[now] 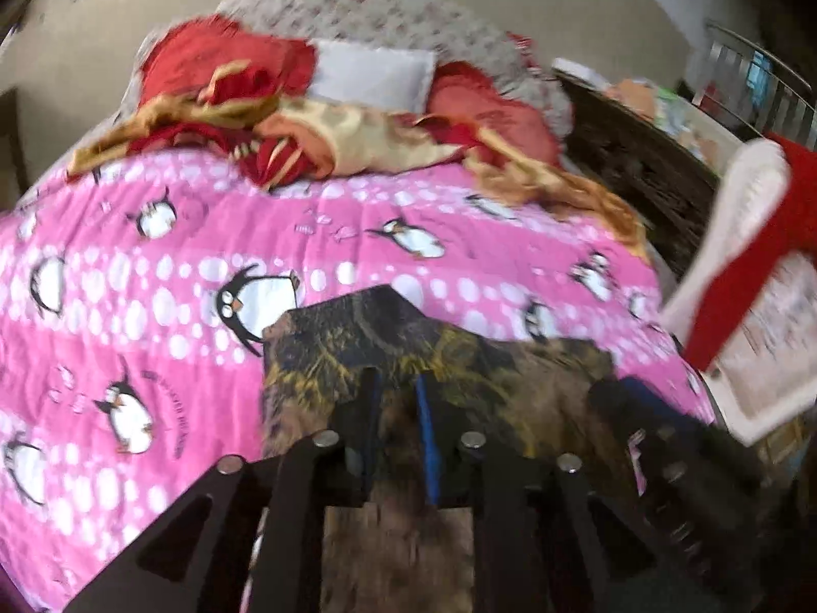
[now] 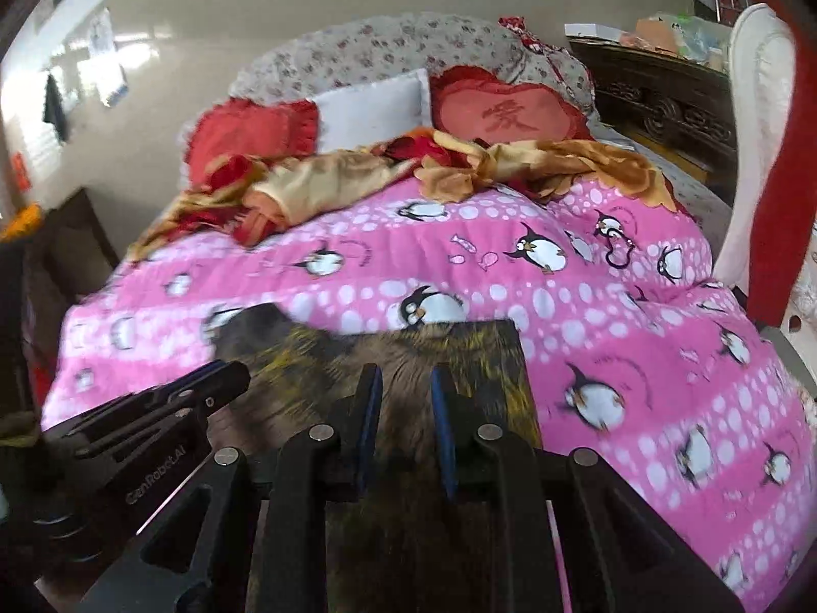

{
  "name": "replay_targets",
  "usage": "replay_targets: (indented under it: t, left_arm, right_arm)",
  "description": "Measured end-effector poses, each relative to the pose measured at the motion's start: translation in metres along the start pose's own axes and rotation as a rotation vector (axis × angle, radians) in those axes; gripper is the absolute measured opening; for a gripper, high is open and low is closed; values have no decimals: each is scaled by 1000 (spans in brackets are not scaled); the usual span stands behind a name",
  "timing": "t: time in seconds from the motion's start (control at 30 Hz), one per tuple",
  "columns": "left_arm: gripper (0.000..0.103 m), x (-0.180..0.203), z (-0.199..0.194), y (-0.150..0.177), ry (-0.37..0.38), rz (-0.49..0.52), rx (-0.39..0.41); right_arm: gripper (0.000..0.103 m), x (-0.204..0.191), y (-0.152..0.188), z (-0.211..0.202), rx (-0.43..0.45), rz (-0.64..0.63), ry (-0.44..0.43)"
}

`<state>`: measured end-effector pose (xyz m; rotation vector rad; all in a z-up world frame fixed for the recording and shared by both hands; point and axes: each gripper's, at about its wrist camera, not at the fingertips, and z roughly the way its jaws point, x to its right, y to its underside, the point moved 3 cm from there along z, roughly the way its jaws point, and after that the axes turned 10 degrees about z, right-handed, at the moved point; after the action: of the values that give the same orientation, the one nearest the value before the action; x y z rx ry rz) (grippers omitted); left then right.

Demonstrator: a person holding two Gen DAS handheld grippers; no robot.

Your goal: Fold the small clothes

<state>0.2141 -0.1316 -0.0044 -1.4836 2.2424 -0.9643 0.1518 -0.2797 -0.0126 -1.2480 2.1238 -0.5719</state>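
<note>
Dark printed garment (image 1: 408, 357) lay flat on pink penguin quilt (image 1: 153, 255), directly under and ahead of both your grippers; left gripper (image 1: 398, 408) and right gripper (image 2: 406, 408) side by side over near edge, neither nearer; fingers narrowly apart, grip on cloth unclear; garment's long axis ran across you.

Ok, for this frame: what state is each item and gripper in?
Dark patterned garment: spread on the pink blanket, both grippers over its near edge.
Left gripper: nearly closed; grip unclear.
Right gripper: nearly closed; grip unclear.
Red-gold cloth: crumpled near the pillows.
</note>
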Motion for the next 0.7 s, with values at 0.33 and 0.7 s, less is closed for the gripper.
replay_targets:
  t: [0.33,0.7]
  left_arm:
    - [28,7,37,18,-36,39,34]
    - [33,24,45,3,-121,158,-57]
  right_arm:
    - [22,34,19,53,-109,-5,-37]
    - [24,28,17,62,-124,-13,-20]
